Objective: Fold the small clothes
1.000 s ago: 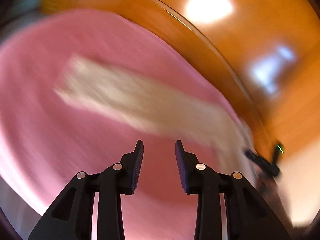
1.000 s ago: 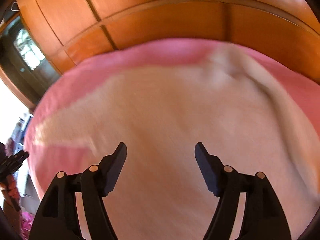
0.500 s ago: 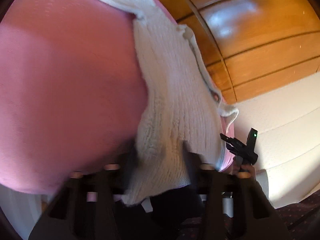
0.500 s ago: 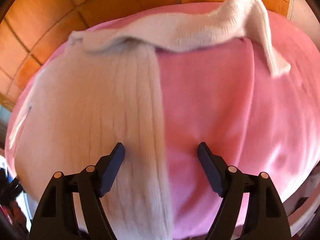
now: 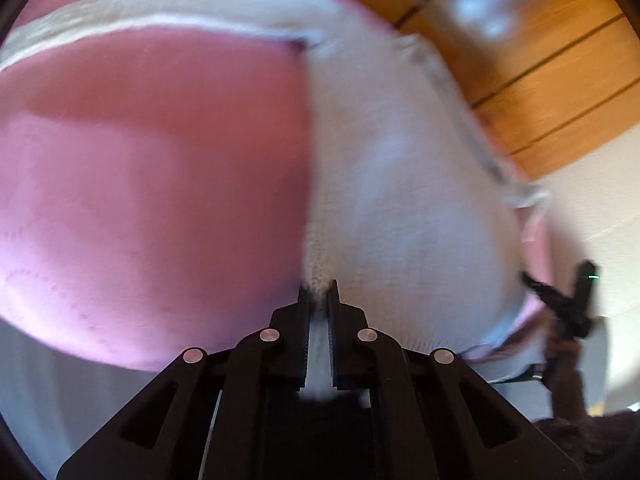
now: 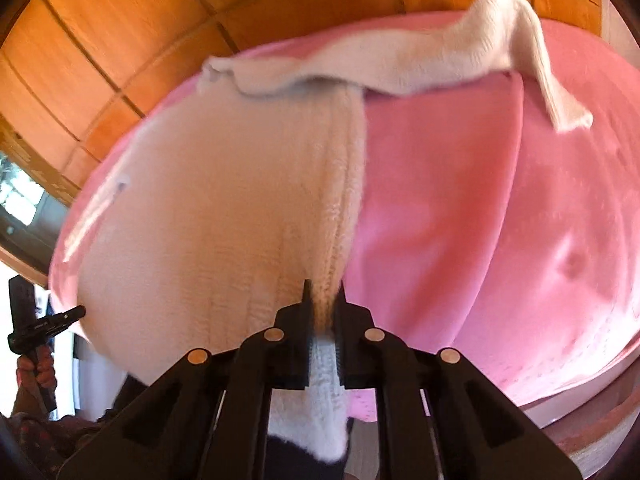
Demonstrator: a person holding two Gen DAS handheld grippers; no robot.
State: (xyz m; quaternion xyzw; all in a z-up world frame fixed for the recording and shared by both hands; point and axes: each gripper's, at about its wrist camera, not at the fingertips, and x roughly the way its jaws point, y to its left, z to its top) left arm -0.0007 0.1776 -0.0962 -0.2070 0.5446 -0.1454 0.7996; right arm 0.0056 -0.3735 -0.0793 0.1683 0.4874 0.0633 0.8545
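A white knit sweater (image 5: 400, 200) lies spread on a pink cloth (image 5: 140, 180), with one sleeve (image 5: 160, 12) stretched along the far side. My left gripper (image 5: 318, 300) is closing its jaws on the sweater's near hem at the left corner, and knit fabric is pinched between the pads. In the right wrist view the sweater (image 6: 220, 220) covers the left half of the pink cloth (image 6: 500, 220), and a sleeve (image 6: 520, 40) lies bent across the back. My right gripper (image 6: 324, 304) is closing on the hem's right corner, with the knit pressed between its pads.
Orange wood panelling (image 5: 540, 60) (image 6: 100, 40) lies beyond the cloth. The right gripper (image 5: 528, 278) shows at the right edge of the left wrist view. The left gripper (image 6: 78, 313), held by a hand (image 6: 36, 368), is at the far left of the right wrist view.
Both grippers swept to the sweater's near hem. Their jaws, open before, have drawn together on the knit edge, the right one only in the last half second.
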